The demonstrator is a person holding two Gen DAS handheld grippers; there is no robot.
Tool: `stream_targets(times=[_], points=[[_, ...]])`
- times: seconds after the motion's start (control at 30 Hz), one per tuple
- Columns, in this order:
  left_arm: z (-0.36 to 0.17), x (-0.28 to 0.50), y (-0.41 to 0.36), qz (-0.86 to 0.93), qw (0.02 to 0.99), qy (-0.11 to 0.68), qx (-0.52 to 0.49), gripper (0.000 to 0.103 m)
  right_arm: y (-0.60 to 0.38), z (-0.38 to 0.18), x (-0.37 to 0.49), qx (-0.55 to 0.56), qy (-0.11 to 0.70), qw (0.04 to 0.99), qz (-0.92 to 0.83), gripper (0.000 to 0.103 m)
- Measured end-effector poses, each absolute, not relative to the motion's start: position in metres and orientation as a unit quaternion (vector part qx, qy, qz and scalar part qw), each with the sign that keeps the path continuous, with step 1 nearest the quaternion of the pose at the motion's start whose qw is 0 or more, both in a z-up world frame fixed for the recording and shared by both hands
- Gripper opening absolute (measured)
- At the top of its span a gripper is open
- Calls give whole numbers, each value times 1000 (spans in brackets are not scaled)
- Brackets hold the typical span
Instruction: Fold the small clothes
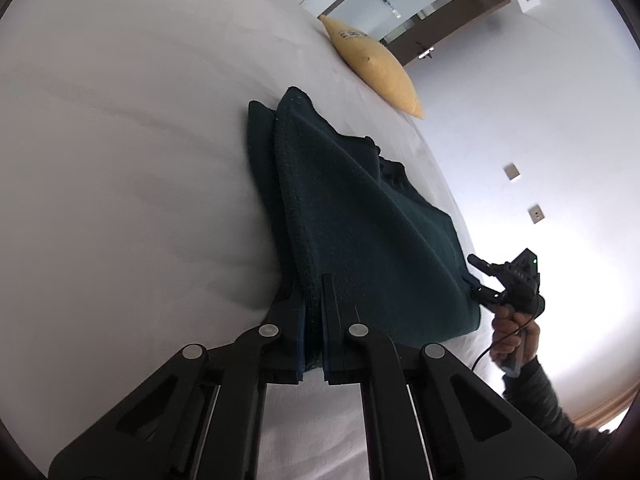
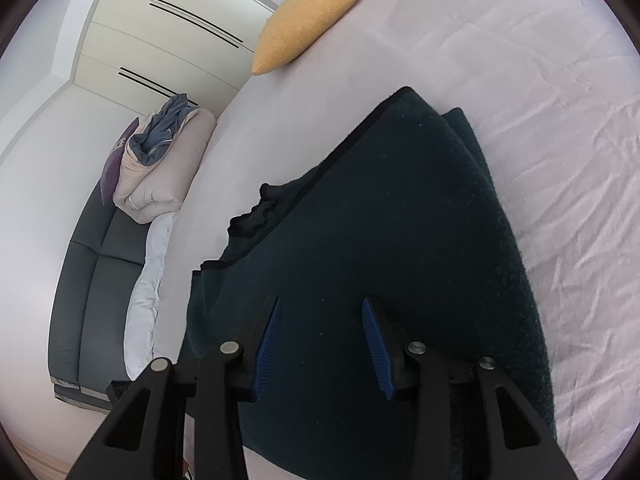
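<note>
A dark green knit garment [image 1: 360,216] lies partly folded on the white bed [image 1: 120,160]. My left gripper [image 1: 314,280] is shut on the garment's near edge, with cloth bunched between the jaws. My right gripper [image 1: 482,278] shows at the garment's right edge in the left wrist view, held in a hand, jaws apart. In the right wrist view the right gripper [image 2: 320,308] is open just above the garment [image 2: 400,240], blue pads [image 2: 266,344] empty.
A yellow pillow [image 1: 376,64] lies at the far edge of the bed, also in the right wrist view [image 2: 312,16]. A dark sofa [image 2: 92,280] with a pile of bedding [image 2: 160,160] stands beside the bed. Wardrobe doors [image 2: 160,40] stand behind.
</note>
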State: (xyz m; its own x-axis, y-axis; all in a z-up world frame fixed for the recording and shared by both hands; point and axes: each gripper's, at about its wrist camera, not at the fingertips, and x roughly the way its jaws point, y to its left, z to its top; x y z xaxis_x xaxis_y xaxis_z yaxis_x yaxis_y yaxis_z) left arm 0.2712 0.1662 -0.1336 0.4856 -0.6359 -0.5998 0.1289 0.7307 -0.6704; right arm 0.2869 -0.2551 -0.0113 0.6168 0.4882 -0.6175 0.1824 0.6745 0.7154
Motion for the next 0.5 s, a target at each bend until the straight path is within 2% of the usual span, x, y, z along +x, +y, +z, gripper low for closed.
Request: stream_targets(times=[0.1, 0.13, 0.23, 0.43, 0.5], points=[[-139, 252, 165, -215, 823, 450, -274, 4, -261, -18, 285, 395, 433, 807, 77, 26], [-143, 248, 167, -211, 821, 450, -279, 4, -264, -22, 285, 398, 435, 805, 69, 18], [-165, 237, 178, -199, 804, 456, -327, 4, -273, -32, 281, 415, 434, 798, 58, 2], [-166, 241, 174, -196, 804, 466, -313, 6, -284, -36, 276, 426, 421, 799, 52, 0], [-163, 240, 176, -198, 804, 468, -309, 6, -286, -34, 273, 433, 414, 799, 54, 4]])
